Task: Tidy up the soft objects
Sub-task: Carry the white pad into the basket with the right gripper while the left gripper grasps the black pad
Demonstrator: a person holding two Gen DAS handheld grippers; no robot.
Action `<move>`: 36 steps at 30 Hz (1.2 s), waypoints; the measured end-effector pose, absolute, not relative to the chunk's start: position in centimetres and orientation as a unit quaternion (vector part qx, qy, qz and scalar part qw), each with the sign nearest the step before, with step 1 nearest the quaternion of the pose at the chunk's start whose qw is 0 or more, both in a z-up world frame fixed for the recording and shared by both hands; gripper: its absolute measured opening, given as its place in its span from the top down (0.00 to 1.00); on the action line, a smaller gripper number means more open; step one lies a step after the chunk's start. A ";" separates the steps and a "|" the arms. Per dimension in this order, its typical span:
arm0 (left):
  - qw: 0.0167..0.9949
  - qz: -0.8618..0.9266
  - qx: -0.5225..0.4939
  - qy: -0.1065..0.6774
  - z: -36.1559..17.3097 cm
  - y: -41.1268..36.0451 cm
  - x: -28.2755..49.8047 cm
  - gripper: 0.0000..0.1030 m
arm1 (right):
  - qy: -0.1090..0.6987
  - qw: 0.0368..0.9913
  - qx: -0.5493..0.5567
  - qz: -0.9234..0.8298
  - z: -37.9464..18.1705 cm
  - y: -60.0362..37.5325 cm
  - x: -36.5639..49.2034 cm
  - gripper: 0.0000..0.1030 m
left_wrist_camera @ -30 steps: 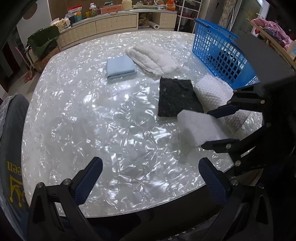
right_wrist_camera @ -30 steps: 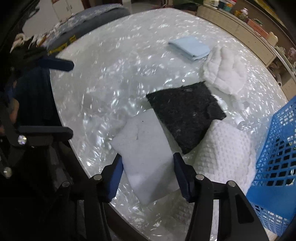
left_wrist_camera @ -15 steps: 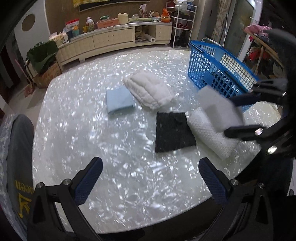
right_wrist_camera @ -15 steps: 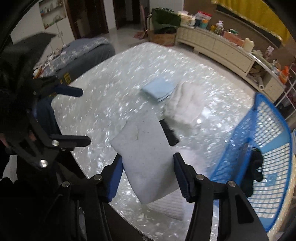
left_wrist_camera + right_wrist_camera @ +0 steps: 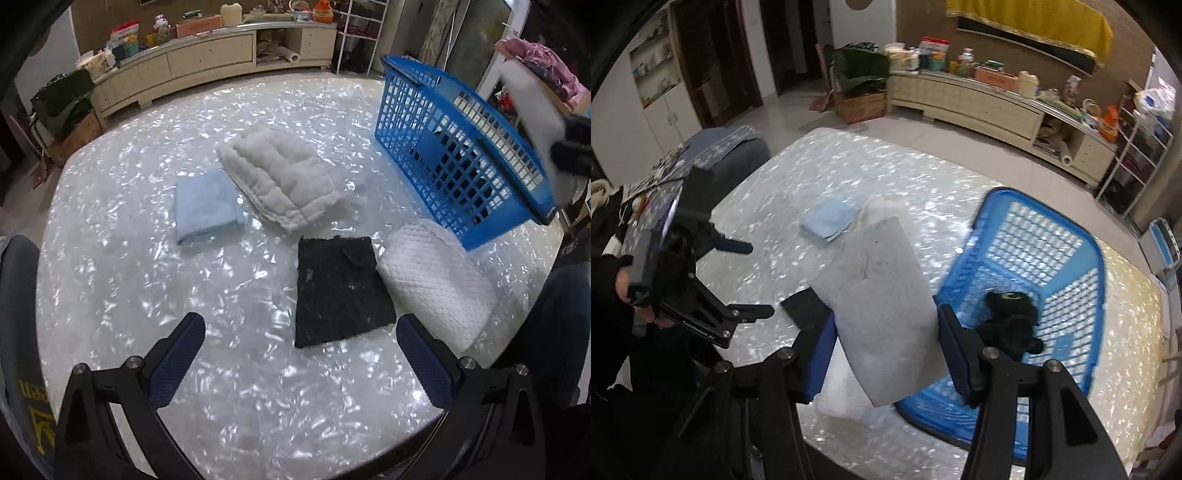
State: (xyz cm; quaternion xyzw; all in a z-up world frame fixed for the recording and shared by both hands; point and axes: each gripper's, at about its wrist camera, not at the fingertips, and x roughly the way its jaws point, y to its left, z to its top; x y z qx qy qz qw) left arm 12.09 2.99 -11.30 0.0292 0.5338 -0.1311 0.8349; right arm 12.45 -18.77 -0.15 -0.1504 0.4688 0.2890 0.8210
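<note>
Right tongs (image 5: 886, 339): clamped on the grey pad (image 5: 882, 295), held in the air at the basket's 9 o'clock rim.
Left tongs (image 5: 301, 354): apart, holding nothing, low over the bench (image 5: 147, 295) near its 6 o'clock edge.
Basket (image 5: 1086, 258): blue, on the bench; a dark soft toy (image 5: 1012, 325) already lies inside.
Step in hand: probably dropping the pad into the basket.
How to do it well: carry the pad fully past the rim, toward 3 o'clock, lower it, then part the tongs so it lands flat beside the toy.
Risk: letting go early could leave it draped on the rim.
Left on bench: black pad (image 5: 341, 290), white towel (image 5: 436, 284), quilted cloth (image 5: 280, 184), blue cloth (image 5: 207, 206).
</note>
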 end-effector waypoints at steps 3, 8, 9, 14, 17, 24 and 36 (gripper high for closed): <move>0.829 -0.135 0.034 0.542 -12.6 2.6 13.4 0.00 | 0.467 0.828 -0.143 0.276 0.4 -20.0 13.2 0.49; 0.817 -0.126 0.031 0.562 -15.1 2.4 15.0 0.00 | 0.467 0.836 -0.126 0.259 0.9 -21.9 14.3 0.49; 0.814 -0.128 0.029 0.566 -15.6 2.3 15.2 0.00 | 0.466 0.837 -0.124 0.257 1.1 -22.5 14.3 0.49; 0.806 -0.131 0.029 0.576 -16.9 1.8 15.7 0.00 | 0.469 0.841 -0.112 0.244 0.8 -23.2 14.9 0.49; 0.804 -0.130 0.026 0.579 -17.6 1.6 16.2 0.05 | 0.472 0.842 -0.111 0.234 0.7 -23.5 15.1 0.48; 0.800 -0.126 0.046 0.585 -19.2 0.8 17.1 0.24 | 0.486 0.843 -0.099 0.210 0.6 -24.2 15.8 0.48; 0.789 -0.161 0.045 0.591 -18.4 -1.1 17.1 0.86 | 0.523 0.832 -0.088 0.162 -1.8 -25.1 18.5 0.46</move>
